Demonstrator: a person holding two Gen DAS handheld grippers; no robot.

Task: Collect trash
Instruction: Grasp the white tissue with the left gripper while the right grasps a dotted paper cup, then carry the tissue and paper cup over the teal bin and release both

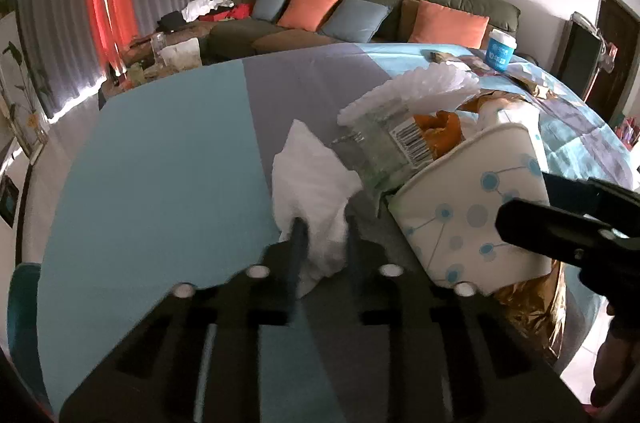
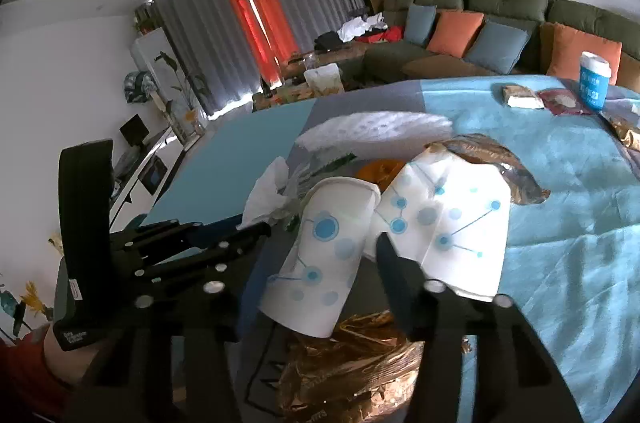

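A crumpled white tissue (image 1: 316, 183) lies on the blue-grey tablecloth (image 1: 160, 163), and my left gripper (image 1: 325, 227) is shut on its near end. Right of it lies a white paper cup (image 1: 472, 207) with blue dots, mouth facing away. My right gripper (image 1: 524, 199) reaches in from the right with one finger on each side of the cup. In the right wrist view that paper cup (image 2: 320, 255) sits between the fingers of my right gripper (image 2: 320, 247), pads against its sides and rim squashed. A second, crushed cup (image 2: 444, 223) lies right of it. My left gripper (image 2: 262, 229) pinches the tissue (image 2: 268, 195).
Around the cups lie a clear barcoded wrapper (image 1: 384, 147), white foam netting (image 2: 372, 131), orange peel (image 2: 380, 169), a brown wrapper (image 2: 500, 167) and gold foil (image 2: 352, 363). A blue lidded cup (image 2: 595, 83) and small packets (image 2: 520, 97) stand far right. A sofa lies beyond the table.
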